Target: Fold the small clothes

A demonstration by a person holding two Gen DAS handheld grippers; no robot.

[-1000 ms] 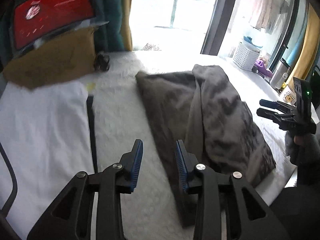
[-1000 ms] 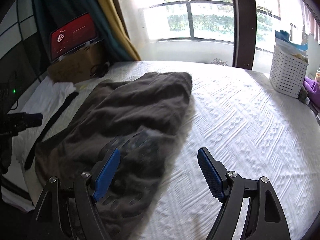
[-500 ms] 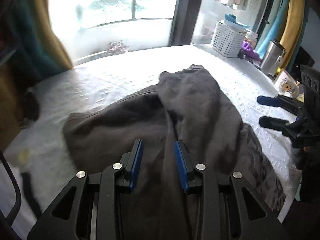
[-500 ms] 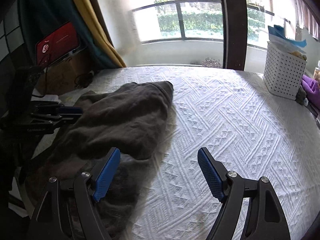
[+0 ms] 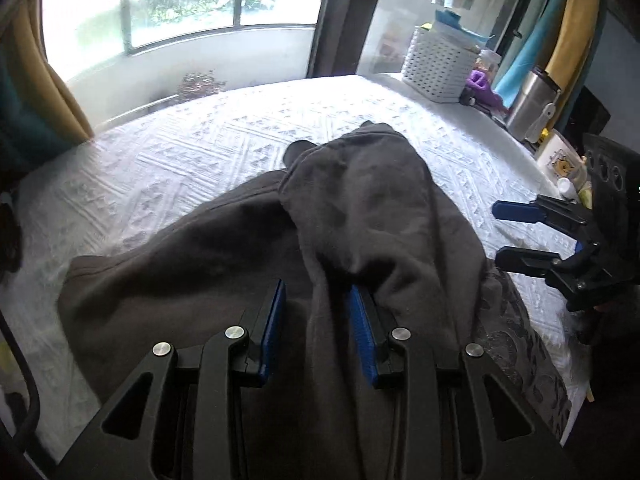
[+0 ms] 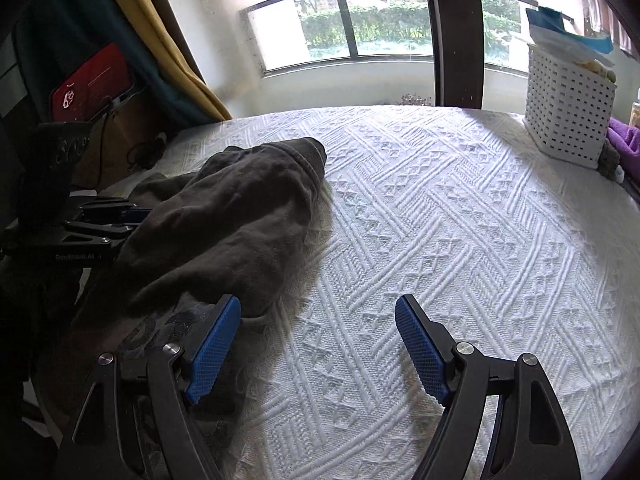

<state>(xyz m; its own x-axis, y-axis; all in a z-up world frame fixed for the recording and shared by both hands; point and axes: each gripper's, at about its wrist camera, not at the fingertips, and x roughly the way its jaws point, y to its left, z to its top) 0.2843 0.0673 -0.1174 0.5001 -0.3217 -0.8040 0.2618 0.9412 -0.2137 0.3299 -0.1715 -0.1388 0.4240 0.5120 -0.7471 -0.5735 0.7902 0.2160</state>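
Note:
A dark grey garment [image 5: 360, 208] lies crumpled on the white textured bed cover [image 5: 180, 168], with one part folded over and a patterned part at its near right edge. My left gripper [image 5: 316, 292] hangs low over it. Its jaws are closing around a raised fold of the cloth, which touches the right pad while a gap shows at the left pad. In the right wrist view the garment [image 6: 240, 208] sits at the left. My right gripper [image 6: 317, 304] stands wide open at its edge, holding nothing, with its left finger over the patterned cloth.
A white perforated basket [image 6: 568, 104] stands at the bed's far right corner, beside purple items and a steel flask [image 5: 532, 104]. A red screen [image 6: 92, 84] and a cardboard box [image 6: 120, 140] sit at the far left. A window runs behind the bed.
My left gripper swung right, from beside a white cloth to over the grey garment, sank, and its jaws narrowed around a fold. The right gripper shifted slightly and stayed open.

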